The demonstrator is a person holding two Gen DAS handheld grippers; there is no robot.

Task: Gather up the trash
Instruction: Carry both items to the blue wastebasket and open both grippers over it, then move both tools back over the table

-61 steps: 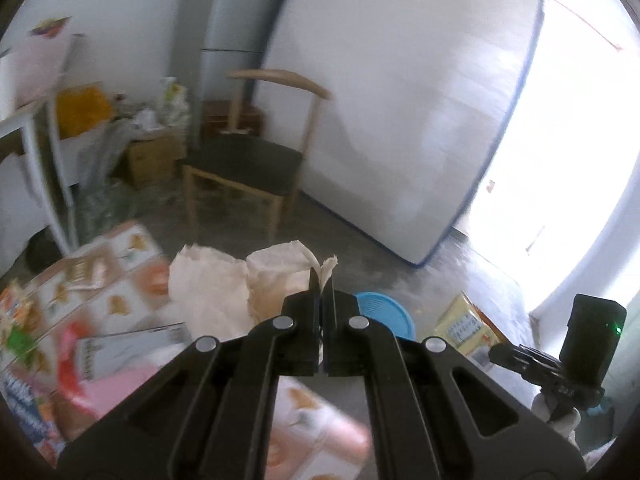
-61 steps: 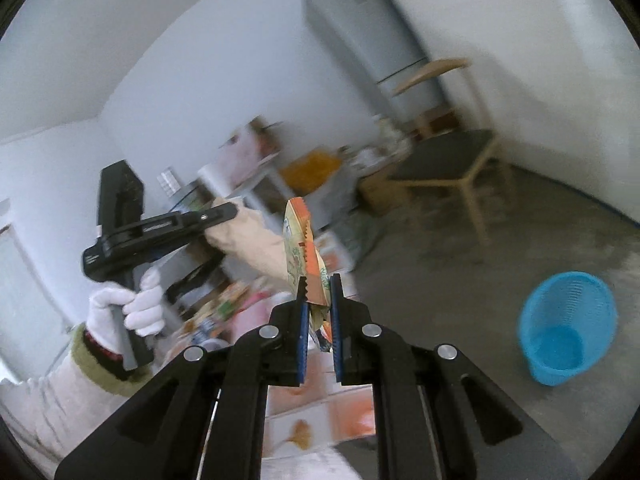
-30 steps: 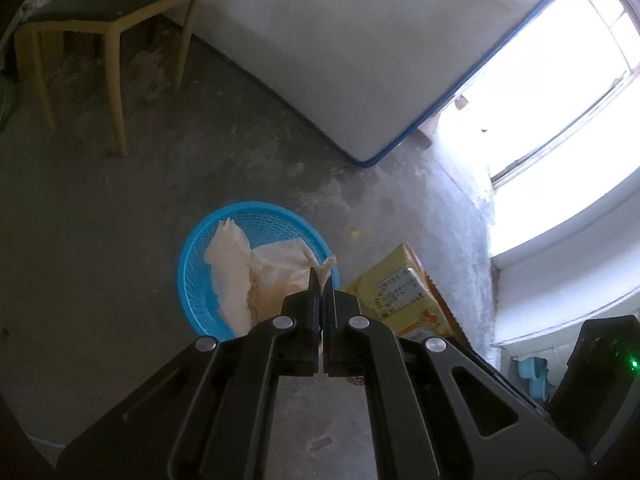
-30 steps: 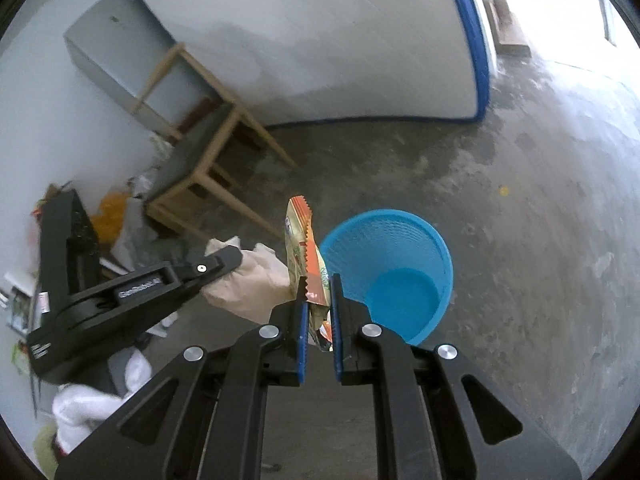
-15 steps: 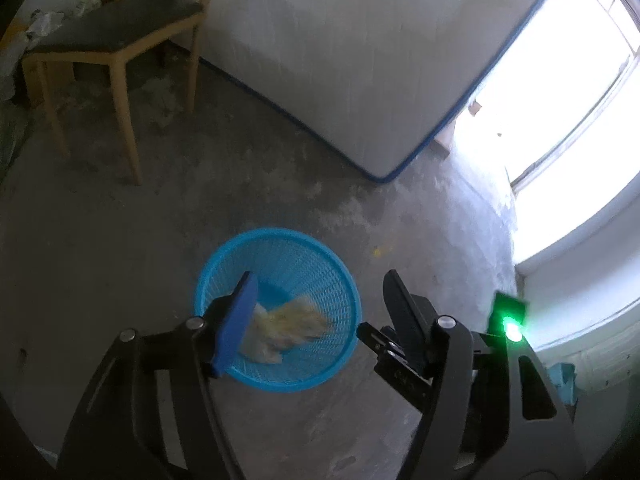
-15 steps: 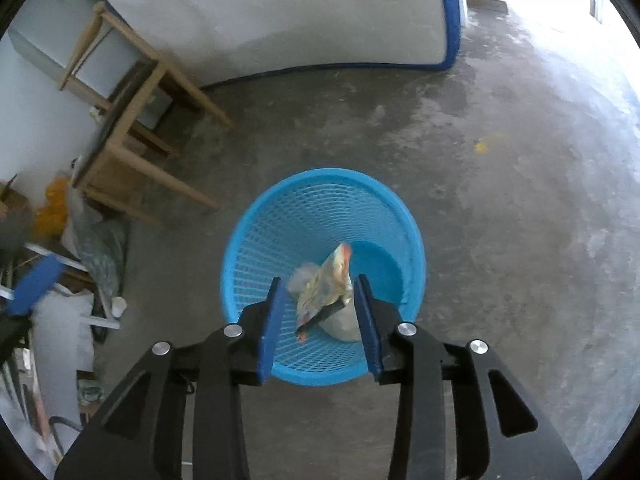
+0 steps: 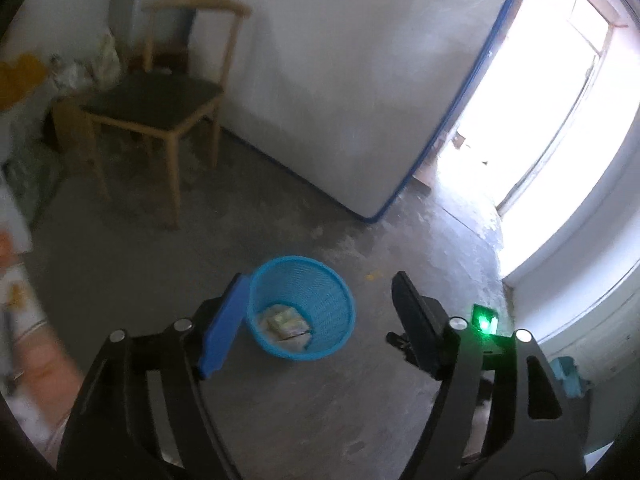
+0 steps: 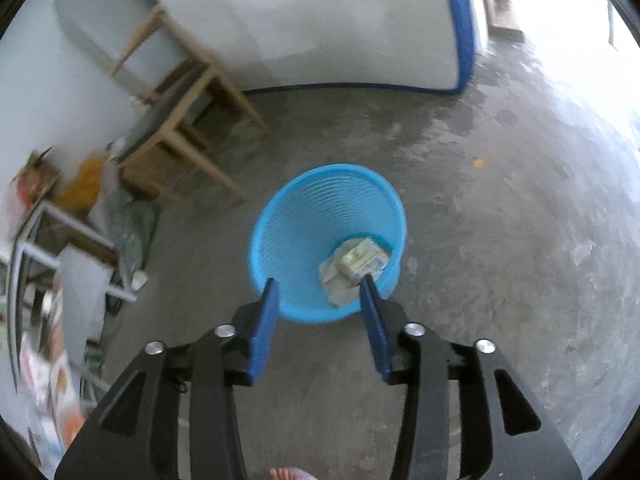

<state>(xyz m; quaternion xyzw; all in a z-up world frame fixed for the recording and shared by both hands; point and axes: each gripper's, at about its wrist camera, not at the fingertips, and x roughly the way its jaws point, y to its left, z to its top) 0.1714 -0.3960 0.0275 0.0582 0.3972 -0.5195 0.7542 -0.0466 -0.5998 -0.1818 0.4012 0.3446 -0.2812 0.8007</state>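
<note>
Trash [image 8: 354, 262] lies at the bottom of the blue basket [image 8: 280, 236], toward its 4 o'clock side. Both pieces look dropped, so this step seems finished. Left tongs [image 7: 320, 316] gape wide, empty; right tongs [image 8: 318, 304] too, above the basket. Next: swing toward the tabletop clutter at 9 o'clock [image 8: 44, 364] for more.

Trash [image 8: 354, 266] lies in the basket [image 8: 288, 232] on the floor, chair [image 8: 176, 120] behind-left, mattress [image 8: 320, 20] behind

Too blurred to identify: clutter [image 8: 52, 364] along the floor's left edge; partly hidden behind the right gripper's [image 8: 318, 300] fingertip, trash [image 8: 356, 264] in the basket [image 8: 280, 240].
</note>
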